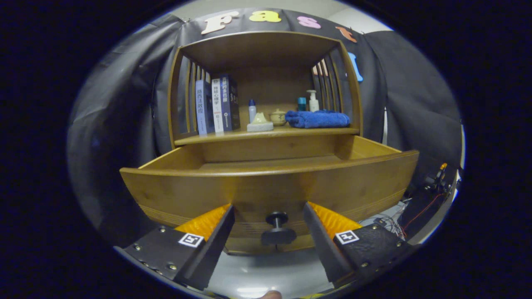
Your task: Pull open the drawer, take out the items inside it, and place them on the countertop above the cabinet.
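Now the gripper [269,216] is hovering with its fingers spread wide, the drawer's knob [277,229] sitting between them, untouched. The drawer [266,187] is standing pulled out just ahead, its open top lying up and beyond the fingertips, below the countertop [266,133]; its contents are hiding behind the front panel, so reaching in likely means lifting up and over
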The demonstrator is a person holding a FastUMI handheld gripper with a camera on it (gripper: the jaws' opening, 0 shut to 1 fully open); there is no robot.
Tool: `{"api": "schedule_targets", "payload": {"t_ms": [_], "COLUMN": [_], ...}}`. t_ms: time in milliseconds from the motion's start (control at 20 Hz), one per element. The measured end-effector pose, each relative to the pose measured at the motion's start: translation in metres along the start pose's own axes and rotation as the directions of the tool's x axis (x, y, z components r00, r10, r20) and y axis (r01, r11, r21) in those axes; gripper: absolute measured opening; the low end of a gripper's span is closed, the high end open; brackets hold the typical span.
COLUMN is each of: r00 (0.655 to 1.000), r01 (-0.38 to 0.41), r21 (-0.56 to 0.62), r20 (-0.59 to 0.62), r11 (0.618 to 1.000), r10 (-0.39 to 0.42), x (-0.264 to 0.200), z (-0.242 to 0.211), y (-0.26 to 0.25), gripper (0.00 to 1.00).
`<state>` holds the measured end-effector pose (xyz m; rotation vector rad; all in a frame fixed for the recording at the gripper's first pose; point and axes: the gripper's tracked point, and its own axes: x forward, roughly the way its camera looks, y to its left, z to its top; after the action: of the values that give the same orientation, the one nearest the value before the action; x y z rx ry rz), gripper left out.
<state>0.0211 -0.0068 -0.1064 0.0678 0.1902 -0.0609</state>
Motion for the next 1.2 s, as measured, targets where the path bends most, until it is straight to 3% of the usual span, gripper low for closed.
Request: {"api": "schedule_targets", "payload": {"t_ms": [400, 750, 1000, 1200], "r00": [0.999, 1.000, 0.999, 0.999], "r01": [0.032, -0.016, -0.016, -0.017], "r21": [-0.005, 0.086, -0.009, -0.002], "r20": [-0.006, 0.024, -0.030, -0.035], "r11": [0.999, 0.996, 1.000, 1.000], "r10": [-0.032, 0.014, 0.016, 0.017], "x": [0.019, 0.048, 0.068, 0.087], "z": [0.008, 0.017, 0.008, 0.012], "y": [-0.008, -0.002, 0.003, 0.005], "gripper": [0.99, 0.99, 0.99, 0.99]}}
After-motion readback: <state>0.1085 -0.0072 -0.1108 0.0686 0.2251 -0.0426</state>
